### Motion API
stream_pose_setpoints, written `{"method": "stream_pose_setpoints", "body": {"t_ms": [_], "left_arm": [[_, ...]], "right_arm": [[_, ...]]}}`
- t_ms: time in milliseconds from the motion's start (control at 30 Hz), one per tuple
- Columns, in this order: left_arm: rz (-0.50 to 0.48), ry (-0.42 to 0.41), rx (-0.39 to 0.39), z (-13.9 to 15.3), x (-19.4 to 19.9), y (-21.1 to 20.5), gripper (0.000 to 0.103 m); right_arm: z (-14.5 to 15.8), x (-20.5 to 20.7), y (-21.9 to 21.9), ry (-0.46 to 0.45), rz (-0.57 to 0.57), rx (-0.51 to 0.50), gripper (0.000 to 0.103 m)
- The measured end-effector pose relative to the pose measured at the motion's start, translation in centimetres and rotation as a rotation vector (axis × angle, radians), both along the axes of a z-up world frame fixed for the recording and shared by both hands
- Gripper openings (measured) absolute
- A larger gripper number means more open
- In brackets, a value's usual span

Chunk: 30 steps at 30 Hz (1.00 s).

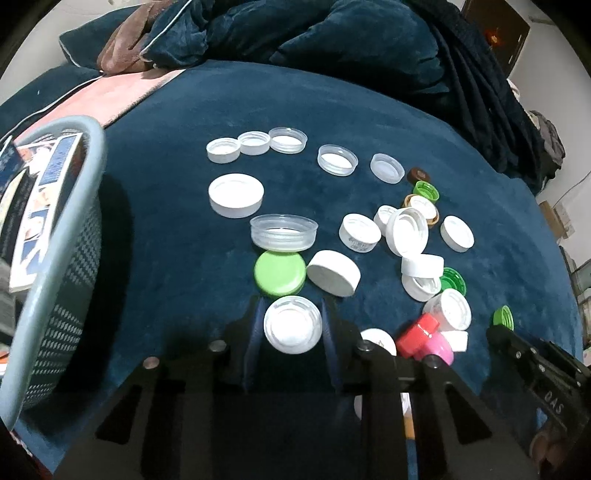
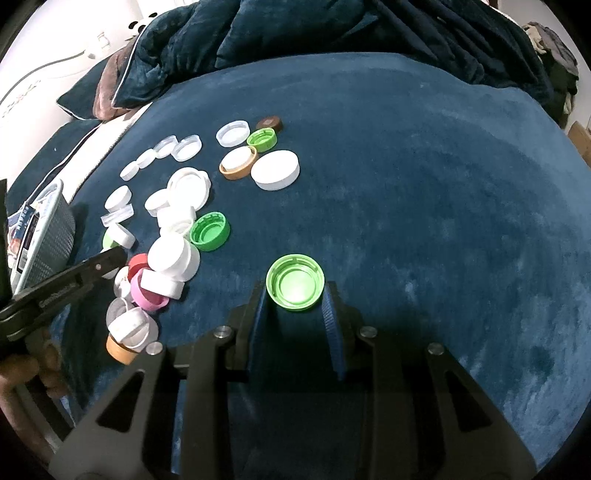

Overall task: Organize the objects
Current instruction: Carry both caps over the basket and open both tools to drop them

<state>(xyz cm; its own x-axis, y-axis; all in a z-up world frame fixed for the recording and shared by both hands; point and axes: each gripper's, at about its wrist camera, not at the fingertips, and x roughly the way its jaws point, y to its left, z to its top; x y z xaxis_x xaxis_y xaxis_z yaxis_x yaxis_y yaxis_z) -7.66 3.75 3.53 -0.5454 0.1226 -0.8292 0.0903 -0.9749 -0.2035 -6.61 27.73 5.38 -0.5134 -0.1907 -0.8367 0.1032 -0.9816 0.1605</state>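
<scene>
Many bottle caps lie on a dark blue velvet bedspread (image 1: pixel 332 103). My left gripper (image 1: pixel 292 325) is shut on a white cap (image 1: pixel 291 326), hollow side up, between its blue pads. Just beyond it sit a flat green cap (image 1: pixel 279 273) and a tilted white cap (image 1: pixel 333 272). My right gripper (image 2: pixel 295 291) is shut on a green cap (image 2: pixel 294 280), hollow side up. To its left lies a heap of white caps (image 2: pixel 173 254), with a pink cap (image 2: pixel 142 293), a red one (image 2: pixel 137 263) and another green cap (image 2: pixel 209 231). In the left wrist view the right gripper (image 1: pixel 496 330) shows at the lower right.
A grey mesh basket (image 1: pixel 55 266) holding booklets stands at the left. White and clear caps (image 1: pixel 255 142) are spread along the far side. Crumpled dark blue bedding (image 1: pixel 332 33) rises at the back. Bare bedspread (image 2: pixel 424 184) lies to the right of the right gripper.
</scene>
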Motion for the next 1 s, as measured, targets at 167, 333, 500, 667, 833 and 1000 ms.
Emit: {"method": "stream_pose_setpoints", "body": {"t_ms": [167, 333, 500, 667, 833, 1000], "left_arm": [[0.002, 0.006, -0.006, 0.8, 1.1, -0.8, 0.031], [-0.006, 0.020, -0.032, 1.9, 2.3, -1.2, 0.031], [-0.014, 0.043, -0.054, 3.1, 3.3, -1.2, 0.031], [-0.019, 0.079, -0.065, 4.7, 4.4, -1.5, 0.031], [-0.011, 0.112, -0.073, 6.3, 5.5, -2.5, 0.031], [0.019, 0.136, -0.076, 7.5, 6.4, -4.1, 0.031]], "right_arm": [[0.8, 0.3, -0.2, 0.021, -0.008, -0.025, 0.031], [1.3, 0.7, -0.9, 0.033, -0.001, -0.041, 0.031], [1.9, 1.2, -1.5, 0.044, 0.013, -0.052, 0.031], [2.8, 1.6, -2.6, 0.065, 0.032, -0.063, 0.031], [3.4, 1.9, -4.1, 0.075, 0.059, -0.070, 0.031], [4.2, 1.9, -6.0, 0.091, 0.096, -0.081, 0.031]]}}
